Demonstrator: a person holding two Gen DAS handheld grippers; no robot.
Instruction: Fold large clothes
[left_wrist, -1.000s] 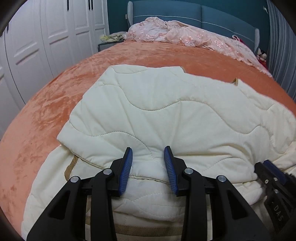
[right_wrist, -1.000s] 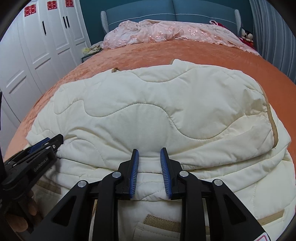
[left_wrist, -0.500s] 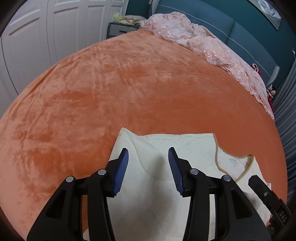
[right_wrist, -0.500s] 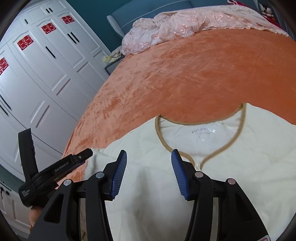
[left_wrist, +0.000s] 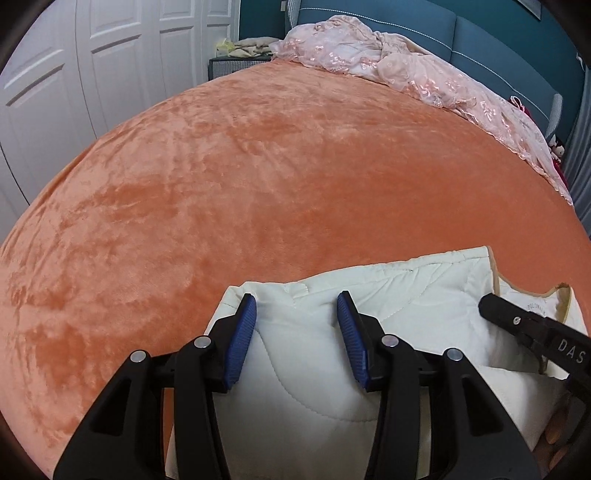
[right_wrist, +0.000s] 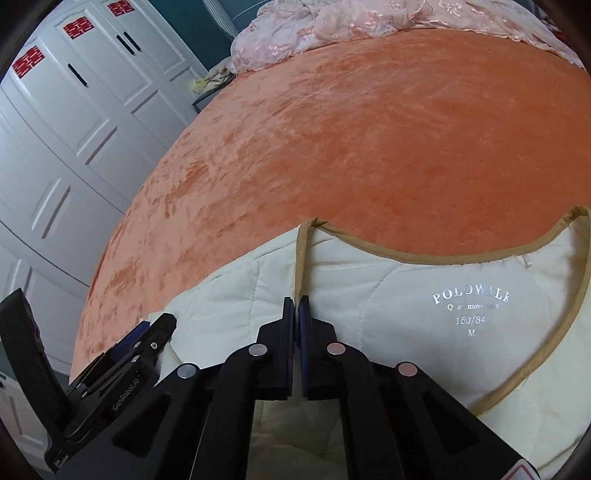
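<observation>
**Quilted jacket at the near edge of the bed, right gripper pinched at the collar**

Left wrist view: our left gripper (left_wrist: 295, 314) stands released, its blue pads apart over the shoulder corner of the cream quilted jacket (left_wrist: 406, 306), which lies at 6 o'clock on the orange bedspread (left_wrist: 258, 166). No fabric is pinched between the pads. We judge the jacket soft, puffy and light, springy enough to slide off a fold; the bound edges look like the firmest places to take hold. The right gripper's tip (left_wrist: 495, 306) shows at 3 o'clock.

Right wrist view: our right gripper (right_wrist: 295, 306) has just snapped closed, pads together right at the tan collar binding (right_wrist: 301, 258), where the trim runs down toward 6 o'clock. Whether it truly bites the trim we cannot tell. The printed size label (right_wrist: 471, 306) sits at 3 o'clock inside the neck opening.

The plush bedspread should grip the fabric a little. A pink lace cover (right_wrist: 332, 26) lies at 12 o'clock, white wardrobe doors (right_wrist: 74, 122) at 10 o'clock.
</observation>
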